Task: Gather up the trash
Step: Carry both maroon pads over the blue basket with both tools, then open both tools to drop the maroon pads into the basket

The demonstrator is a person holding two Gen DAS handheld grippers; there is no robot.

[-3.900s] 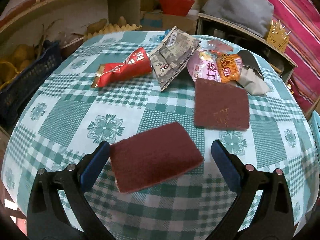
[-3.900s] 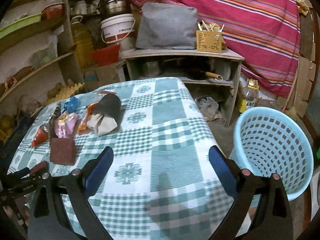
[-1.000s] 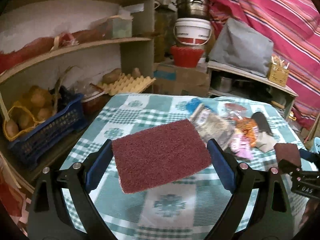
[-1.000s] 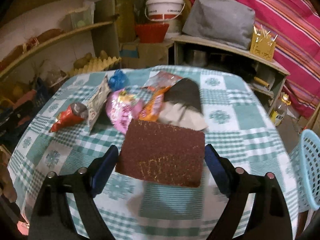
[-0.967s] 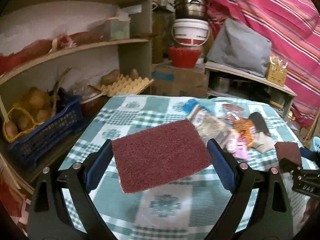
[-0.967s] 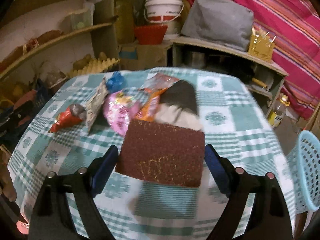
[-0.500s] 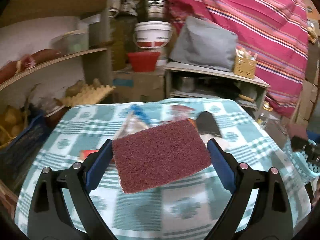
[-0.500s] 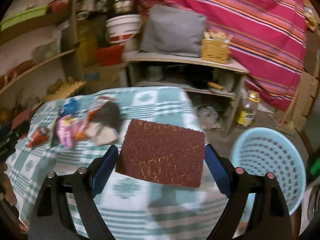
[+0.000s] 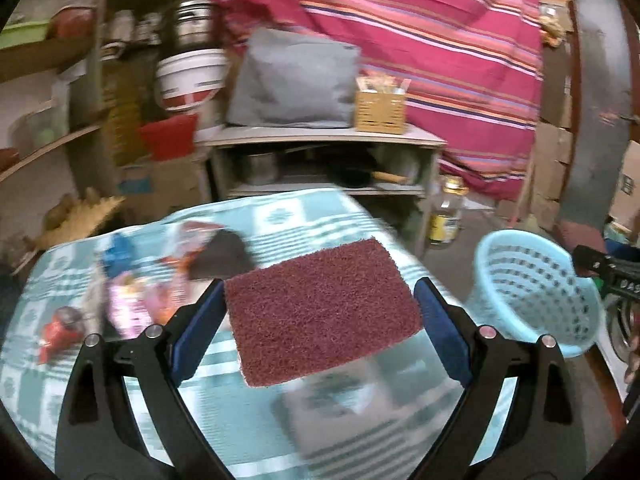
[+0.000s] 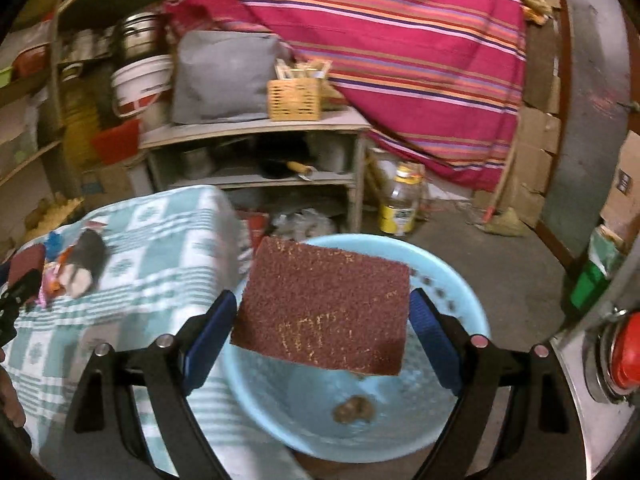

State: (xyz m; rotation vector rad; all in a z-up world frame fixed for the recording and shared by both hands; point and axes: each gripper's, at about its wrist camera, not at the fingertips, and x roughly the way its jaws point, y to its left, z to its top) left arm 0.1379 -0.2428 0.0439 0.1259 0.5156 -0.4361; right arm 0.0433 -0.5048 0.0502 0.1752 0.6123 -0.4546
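Maroon pad (image 10: 324,306) is pinched flat by its side edges in the right claw (image 10: 322,320), hanging over the blue basket (image 10: 448,276) beside the tabletop (image 10: 160,240), so a release should drop it in. Left claw (image 9: 320,320) grips a second pad (image 9: 322,312) the same way above the tabletop, basket (image 9: 536,292) off to its right. Wrappers (image 9: 132,304) lie uncollected.

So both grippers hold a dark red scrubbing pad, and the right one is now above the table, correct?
Not quite. In the right wrist view the right gripper holds its scrubbing pad above the blue basket, not the table. The left gripper does hold a pad.
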